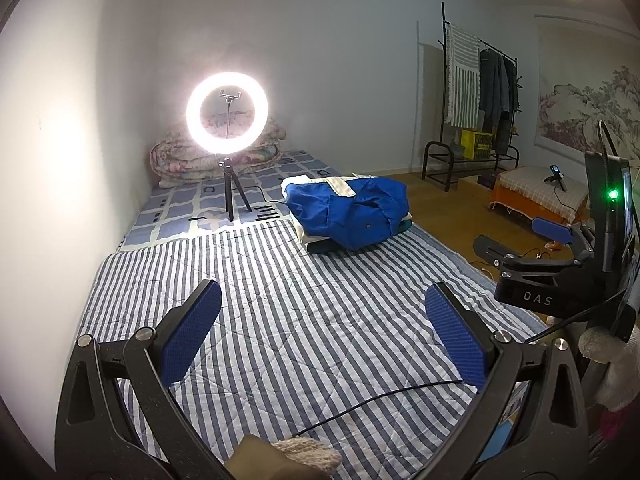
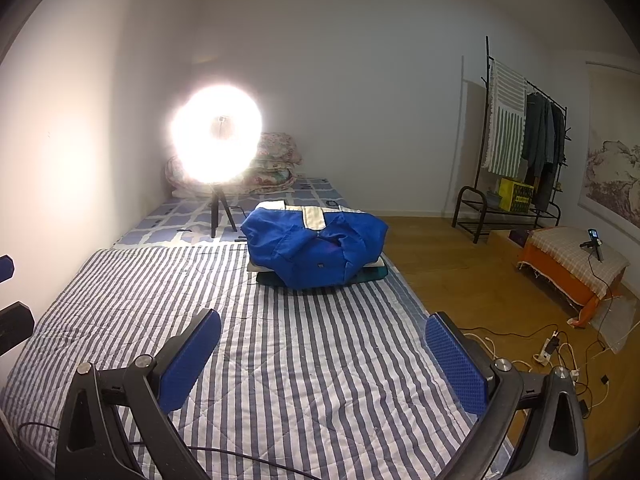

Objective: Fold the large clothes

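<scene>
While both tongs, left (image 1: pixel 322 330) and right (image 2: pixel 323 354), gape empty, we judge the blue jacket (image 2: pixel 316 248) soft (likely floppy), best pinched at its shoulders.

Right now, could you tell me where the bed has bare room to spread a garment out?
The striped quilt is bare between the claws and the blue jacket pile, and leftward to the wall. It is crowded beyond: the pile, the ring light and folded bedding fill the far end.
</scene>
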`<move>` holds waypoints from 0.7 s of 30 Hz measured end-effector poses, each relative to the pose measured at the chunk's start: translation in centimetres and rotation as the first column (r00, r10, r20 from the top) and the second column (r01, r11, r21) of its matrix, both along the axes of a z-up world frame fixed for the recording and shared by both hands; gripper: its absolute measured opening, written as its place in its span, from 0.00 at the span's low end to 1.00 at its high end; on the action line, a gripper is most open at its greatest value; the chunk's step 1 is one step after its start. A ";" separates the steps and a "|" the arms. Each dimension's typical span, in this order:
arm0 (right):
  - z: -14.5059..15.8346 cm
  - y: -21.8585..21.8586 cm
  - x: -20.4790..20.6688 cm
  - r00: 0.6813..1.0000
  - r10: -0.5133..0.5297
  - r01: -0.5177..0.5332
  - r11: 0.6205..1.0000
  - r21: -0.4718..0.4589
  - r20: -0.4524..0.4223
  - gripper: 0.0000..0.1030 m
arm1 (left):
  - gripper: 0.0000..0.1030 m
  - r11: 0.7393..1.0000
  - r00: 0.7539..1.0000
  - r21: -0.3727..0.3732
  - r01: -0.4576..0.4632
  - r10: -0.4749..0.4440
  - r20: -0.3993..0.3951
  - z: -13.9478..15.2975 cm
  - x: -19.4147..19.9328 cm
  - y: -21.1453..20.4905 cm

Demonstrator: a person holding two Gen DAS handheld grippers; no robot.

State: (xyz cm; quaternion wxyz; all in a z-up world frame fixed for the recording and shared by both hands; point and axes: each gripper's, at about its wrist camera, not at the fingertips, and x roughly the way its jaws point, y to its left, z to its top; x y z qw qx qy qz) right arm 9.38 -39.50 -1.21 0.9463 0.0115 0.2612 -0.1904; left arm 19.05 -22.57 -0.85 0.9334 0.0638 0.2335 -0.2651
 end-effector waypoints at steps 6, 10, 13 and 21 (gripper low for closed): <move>-0.1 0.0 -0.3 1.000 -0.003 0.003 1.000 0.001 -0.004 1.00 | 1.00 1.000 1.000 0.002 0.000 0.000 0.002 0.1 -0.2 -0.1; -0.2 0.0 -0.5 1.000 -0.004 0.004 1.000 0.002 -0.005 1.00 | 1.00 1.000 1.000 0.001 -0.001 0.001 0.000 0.1 -0.2 -0.2; -0.2 0.1 -0.3 1.000 -0.003 0.003 1.000 0.002 -0.008 1.00 | 1.00 1.000 1.000 0.001 -0.001 0.001 0.001 0.1 -0.2 -0.2; -0.4 0.1 0.0 1.000 0.003 -0.003 1.000 0.000 -0.016 1.00 | 1.00 1.000 0.999 0.013 -0.013 0.012 0.044 0.3 -0.8 -0.5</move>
